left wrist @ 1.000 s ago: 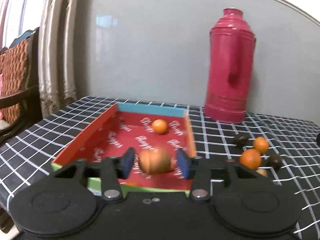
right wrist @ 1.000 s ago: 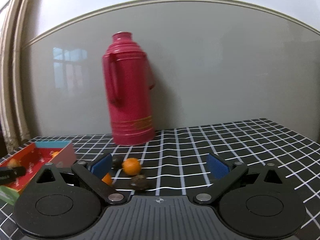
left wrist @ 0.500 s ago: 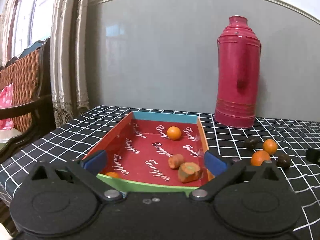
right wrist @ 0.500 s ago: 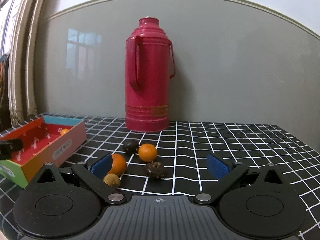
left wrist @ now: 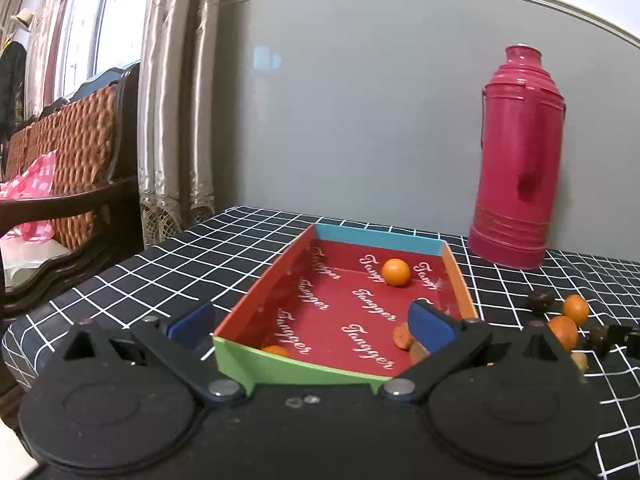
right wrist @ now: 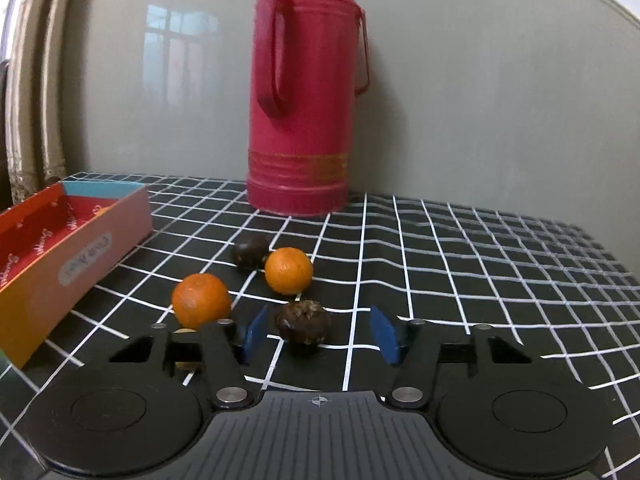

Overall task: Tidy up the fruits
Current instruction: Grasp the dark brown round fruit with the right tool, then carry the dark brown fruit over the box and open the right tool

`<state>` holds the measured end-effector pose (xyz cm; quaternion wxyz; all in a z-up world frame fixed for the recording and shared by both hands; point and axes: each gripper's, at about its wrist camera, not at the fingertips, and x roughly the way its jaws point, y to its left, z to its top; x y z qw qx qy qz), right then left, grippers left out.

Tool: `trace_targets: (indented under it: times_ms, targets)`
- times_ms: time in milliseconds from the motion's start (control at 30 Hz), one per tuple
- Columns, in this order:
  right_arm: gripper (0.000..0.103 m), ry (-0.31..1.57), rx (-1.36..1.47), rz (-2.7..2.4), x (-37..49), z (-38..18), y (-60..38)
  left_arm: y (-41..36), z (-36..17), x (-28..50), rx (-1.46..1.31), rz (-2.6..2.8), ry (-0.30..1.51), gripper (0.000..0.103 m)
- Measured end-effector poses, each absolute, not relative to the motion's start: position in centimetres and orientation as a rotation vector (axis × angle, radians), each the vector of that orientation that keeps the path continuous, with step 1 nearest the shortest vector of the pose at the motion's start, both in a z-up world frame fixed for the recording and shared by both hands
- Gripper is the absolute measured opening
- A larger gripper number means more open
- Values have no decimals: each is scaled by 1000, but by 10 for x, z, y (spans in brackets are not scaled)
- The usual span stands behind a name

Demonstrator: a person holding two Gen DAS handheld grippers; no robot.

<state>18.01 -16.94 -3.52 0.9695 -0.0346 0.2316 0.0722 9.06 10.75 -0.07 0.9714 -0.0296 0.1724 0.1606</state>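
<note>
Left wrist: tray (left wrist: 294, 366) with oranges (left wrist: 396, 272).

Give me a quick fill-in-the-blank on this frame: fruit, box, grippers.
1. The right gripper is closing around a dark ____ fruit, pads not yet touching it.
2. The tall flask behind the loose fruit is ____ in colour.
3. The left gripper is wide open and holds ____.
4. The round orange fruit in the box lies near its ____ end wall.

Missing words: brown; red; nothing; blue
</note>
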Motion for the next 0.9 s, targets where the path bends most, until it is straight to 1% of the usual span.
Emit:
trace_targets:
  times_ms: [267, 400, 433, 467, 500, 633, 900]
  targets:
    - [57, 532, -57, 172, 204, -40, -168, 112, -1, 89, -51, 323, 347, 97]
    - [57, 621, -39, 172, 218, -47, -169, 116, -1, 88, -52, 326, 351, 97]
    - [55, 628, -23, 175, 220, -48, -172, 116, -1, 88, -51, 325, 352, 97]
    - [40, 629, -25, 177, 221, -47, -172, 117, -1, 88, -51, 323, 353, 97]
    - [37, 628, -41, 175, 221, -47, -171, 116, -1, 88, -52, 323, 354, 97]
    - [37, 603, -39, 177, 216, -45, -171, 116, 0, 87, -54, 319, 348, 97]
    - [37, 457, -2, 226, 189, -20, -156, 123, -1, 83, -54, 341, 340, 97]
